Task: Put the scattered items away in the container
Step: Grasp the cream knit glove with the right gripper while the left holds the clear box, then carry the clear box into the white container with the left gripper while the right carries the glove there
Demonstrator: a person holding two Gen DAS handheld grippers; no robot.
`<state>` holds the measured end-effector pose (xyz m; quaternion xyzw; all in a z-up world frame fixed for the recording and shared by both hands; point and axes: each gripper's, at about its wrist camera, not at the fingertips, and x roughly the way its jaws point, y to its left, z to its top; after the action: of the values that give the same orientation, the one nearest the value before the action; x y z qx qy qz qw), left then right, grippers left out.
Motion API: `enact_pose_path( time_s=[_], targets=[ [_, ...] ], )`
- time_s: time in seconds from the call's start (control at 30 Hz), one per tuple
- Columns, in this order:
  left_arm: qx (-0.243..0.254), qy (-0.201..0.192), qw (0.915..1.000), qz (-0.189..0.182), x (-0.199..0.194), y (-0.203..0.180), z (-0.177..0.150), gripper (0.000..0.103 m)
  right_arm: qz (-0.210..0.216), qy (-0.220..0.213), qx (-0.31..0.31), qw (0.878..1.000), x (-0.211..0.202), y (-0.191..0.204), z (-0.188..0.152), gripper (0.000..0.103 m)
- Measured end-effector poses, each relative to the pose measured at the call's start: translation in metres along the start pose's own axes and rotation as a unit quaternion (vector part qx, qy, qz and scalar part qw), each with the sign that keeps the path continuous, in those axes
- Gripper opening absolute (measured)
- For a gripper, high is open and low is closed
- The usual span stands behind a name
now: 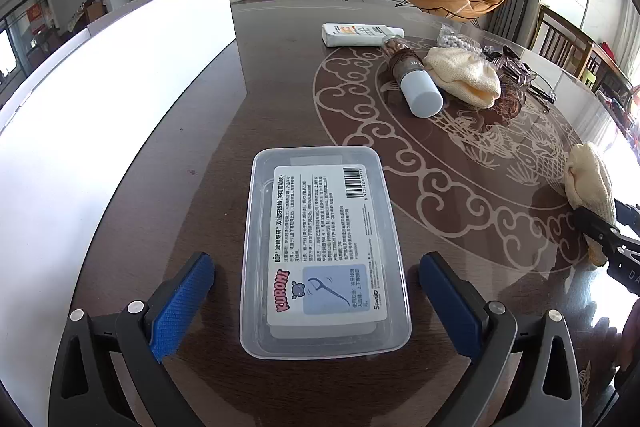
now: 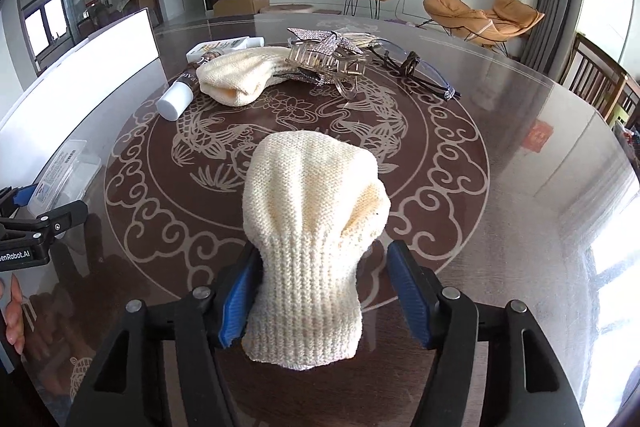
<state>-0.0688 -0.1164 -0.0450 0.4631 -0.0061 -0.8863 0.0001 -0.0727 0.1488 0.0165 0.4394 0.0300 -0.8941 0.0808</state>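
The left gripper (image 1: 316, 301) has wide jaws on both sides of the clear floss box (image 1: 326, 251), not touching it. To its left stands the white container (image 1: 120, 99). The right gripper (image 2: 320, 297) is over a knitted sock (image 2: 312, 227); the left pad is at the cuff, the right pad is apart, so it seems not yet gripped. Far on the table (image 2: 520, 187) lie a second sock (image 2: 236, 75), a bottle (image 2: 176, 99), a hair clip (image 2: 328, 59) and glasses (image 2: 416, 67).

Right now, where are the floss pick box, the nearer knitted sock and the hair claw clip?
Floss pick box (image 1: 326, 247): left wrist view, on its printed label.
Nearer knitted sock (image 2: 310, 227): right wrist view, mid-body, above the ribbed cuff.
Hair claw clip (image 2: 328, 61): right wrist view, on its translucent teeth.
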Motion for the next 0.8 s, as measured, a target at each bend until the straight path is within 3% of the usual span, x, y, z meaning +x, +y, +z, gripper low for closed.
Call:
enact_pose_path(
  time_s=[0.8],
  targets=[
    [-0.003, 0.002, 1.0000, 0.000, -0.0023, 0.0019, -0.0023, 0.103, -0.014, 0.003, 0.003, 1.000, 0.0019, 0.0003, -0.0002, 0.075]
  ],
)
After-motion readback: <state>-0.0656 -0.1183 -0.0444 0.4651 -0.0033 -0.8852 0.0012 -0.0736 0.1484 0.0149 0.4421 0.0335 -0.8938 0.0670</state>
